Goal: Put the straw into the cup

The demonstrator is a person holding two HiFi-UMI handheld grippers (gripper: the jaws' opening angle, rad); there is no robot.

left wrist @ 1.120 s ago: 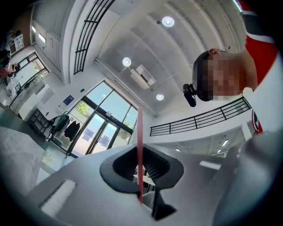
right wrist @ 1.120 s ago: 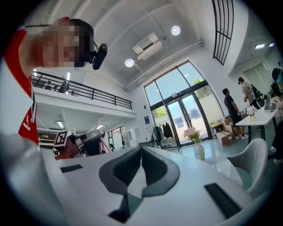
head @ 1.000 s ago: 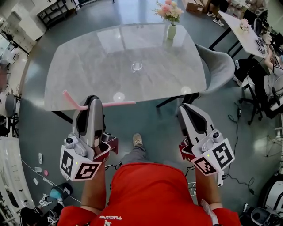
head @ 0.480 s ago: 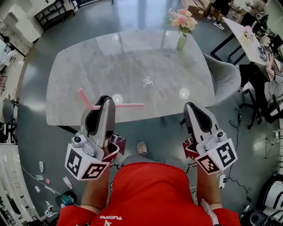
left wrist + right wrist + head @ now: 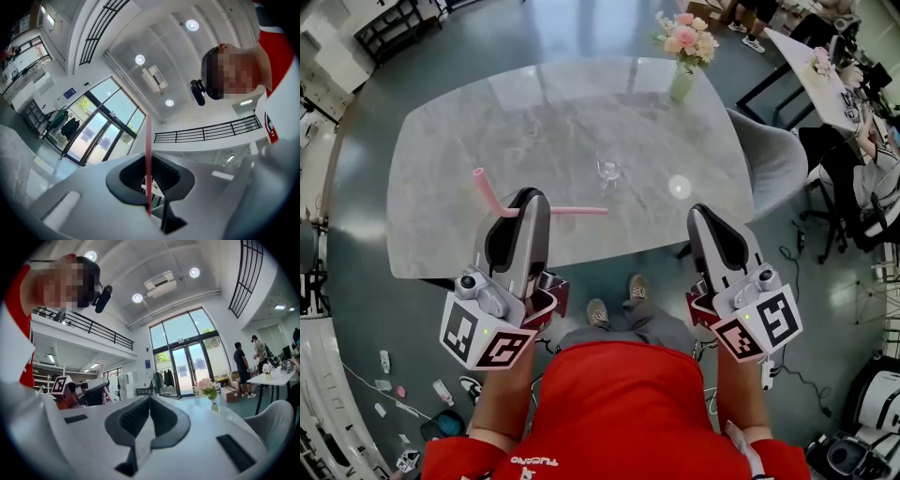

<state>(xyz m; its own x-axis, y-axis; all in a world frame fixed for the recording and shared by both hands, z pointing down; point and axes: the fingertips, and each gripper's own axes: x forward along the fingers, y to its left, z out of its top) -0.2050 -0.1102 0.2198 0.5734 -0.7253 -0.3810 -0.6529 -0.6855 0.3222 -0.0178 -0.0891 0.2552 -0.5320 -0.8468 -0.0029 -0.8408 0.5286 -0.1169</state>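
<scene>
A bent pink straw [image 5: 567, 210] is pinched in my left gripper [image 5: 528, 197], which is shut on it above the near edge of the table; its short end [image 5: 485, 187] sticks up to the left. In the left gripper view the straw [image 5: 148, 154] runs as a thin pink line between the closed jaws of the left gripper [image 5: 149, 176]. The small clear glass cup [image 5: 608, 172] stands upright on the grey marble table [image 5: 459, 112], just beyond the straw's long end. My right gripper [image 5: 703, 214] is shut and empty, over the table's near right edge; its jaws meet in the right gripper view [image 5: 149, 401].
A green vase of pink flowers [image 5: 682, 80] stands at the table's far right and shows in the right gripper view [image 5: 206, 387]. A grey chair [image 5: 769, 159] sits at the right end. More tables and people are at the far right.
Both grippers and the person have come closer to the table. The straw's long end now lies nearer the cup. Both grippers stay shut.
</scene>
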